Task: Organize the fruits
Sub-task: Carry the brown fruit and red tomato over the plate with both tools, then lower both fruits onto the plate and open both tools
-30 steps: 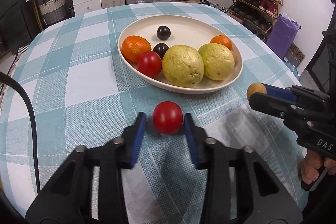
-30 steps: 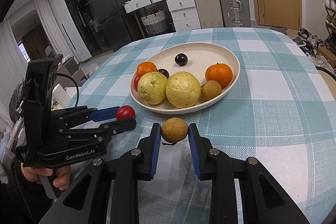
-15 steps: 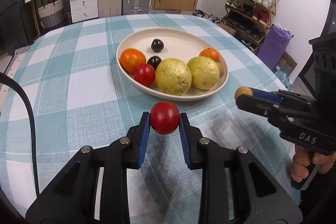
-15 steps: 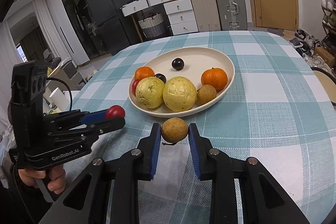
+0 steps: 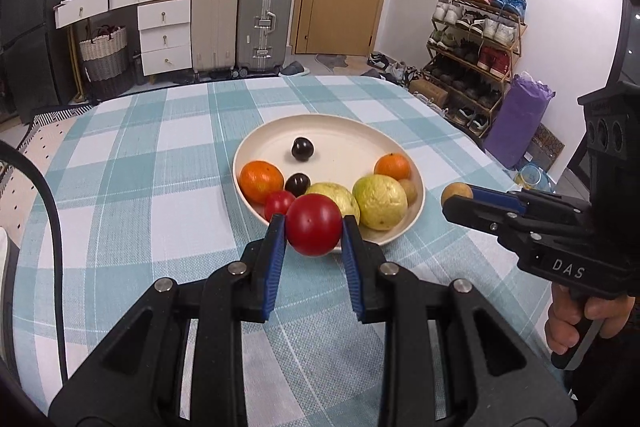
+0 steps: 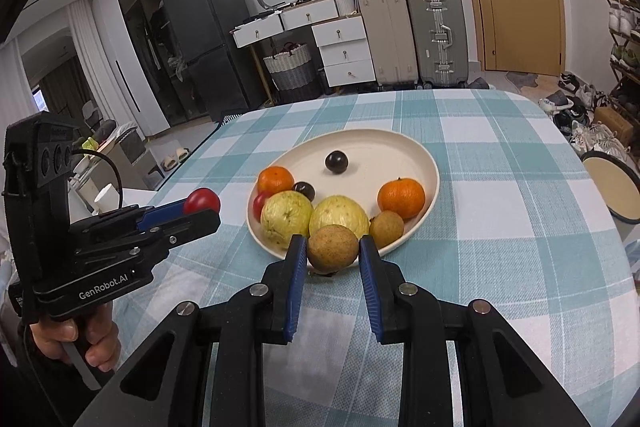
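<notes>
Tomato [image 5: 314, 225] clenched in left gripper [image 5: 313, 227], brown fruit [image 6: 332, 247] in right gripper [image 6: 333, 251]; next, release into plate [image 5: 256, 147] near table's middle.

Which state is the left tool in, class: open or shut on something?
Shut on the red tomato. The left tool has both blue pads pressed against the tomato's sides, holding it clear of the tablecloth.

Even indoor light, soft shadows, sharp focus, strong fisheye bending, dark vignette corners.
</notes>
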